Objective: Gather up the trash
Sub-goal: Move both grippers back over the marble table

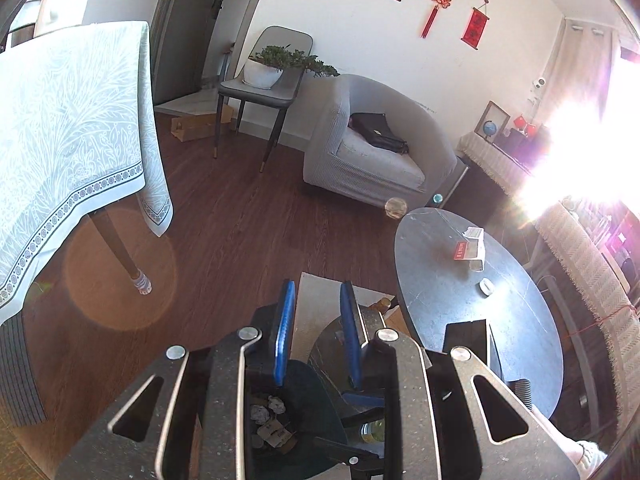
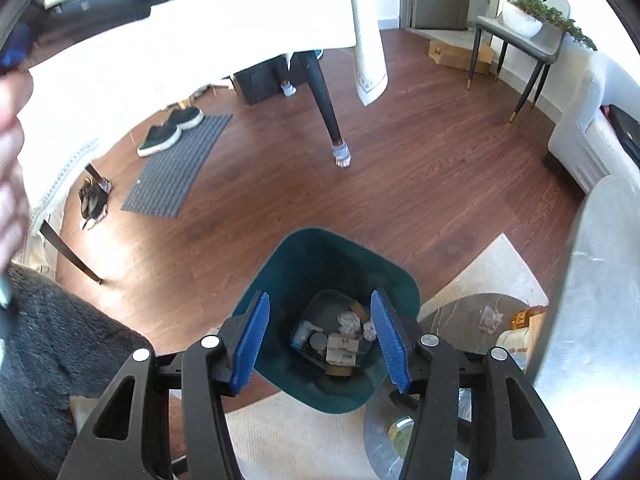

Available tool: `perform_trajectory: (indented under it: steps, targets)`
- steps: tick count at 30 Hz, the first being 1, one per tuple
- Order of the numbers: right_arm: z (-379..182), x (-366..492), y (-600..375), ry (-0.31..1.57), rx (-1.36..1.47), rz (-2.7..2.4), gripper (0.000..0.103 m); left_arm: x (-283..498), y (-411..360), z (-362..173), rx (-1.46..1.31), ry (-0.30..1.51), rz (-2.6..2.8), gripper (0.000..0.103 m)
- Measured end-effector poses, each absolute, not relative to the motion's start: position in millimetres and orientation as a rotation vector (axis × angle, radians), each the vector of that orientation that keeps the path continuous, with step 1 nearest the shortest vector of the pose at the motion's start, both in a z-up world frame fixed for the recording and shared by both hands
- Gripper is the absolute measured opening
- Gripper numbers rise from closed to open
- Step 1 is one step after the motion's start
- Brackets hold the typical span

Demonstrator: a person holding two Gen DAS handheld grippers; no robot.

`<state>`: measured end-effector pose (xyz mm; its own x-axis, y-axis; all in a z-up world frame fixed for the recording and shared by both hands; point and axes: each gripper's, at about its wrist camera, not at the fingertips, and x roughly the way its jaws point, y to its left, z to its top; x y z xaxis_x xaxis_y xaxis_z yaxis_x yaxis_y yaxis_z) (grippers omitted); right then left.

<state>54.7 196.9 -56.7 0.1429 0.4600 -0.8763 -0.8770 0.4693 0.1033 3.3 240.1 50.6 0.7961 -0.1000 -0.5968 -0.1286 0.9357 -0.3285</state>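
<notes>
Right gripper [image 2: 320,344] hangs over the teal bin [image 2: 332,280], fingers [image 2: 250,346] apart, nothing between them. Bin sits on the floor at the rug's edge and already holds crumpled paper and small cartons [image 2: 340,350].

Left gripper [image 1: 318,332]: fingers a narrow gap apart, empty as far as I can see.

Trash left: red-and-white carton [image 1: 472,246] and a small white scrap [image 1: 486,286] on the round tabletop [image 1: 520,340], plus a crumpled wrapper [image 2: 490,318] on the lower marble tabletop [image 2: 460,312].

Risks:
- Left gap looks too narrow for the carton; going in like this shoves it across the tabletop or off the far edge.
- Carton looks light, partly open: hard clamp crushes it, a corner pinch lets it slip.
- Window glare washes out the tabletop's right side, easy to misjudge the reach.
- Bin is light; clipping the rim tips it.
</notes>
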Motion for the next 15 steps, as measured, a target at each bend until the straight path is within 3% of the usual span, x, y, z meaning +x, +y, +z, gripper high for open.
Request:
perform_trajectory:
  steps: [11, 15]
  targets:
    - [-3, 83, 159, 0.919, -0.358, 0.982, 0.051, 21, 221, 62, -0.356, 0.622, 0.0, 0.025]
    - [10, 99, 138, 0.901, -0.307, 0.952, 0.051, 30, 209, 60, -0.352, 0.626, -0.024, 0.031]
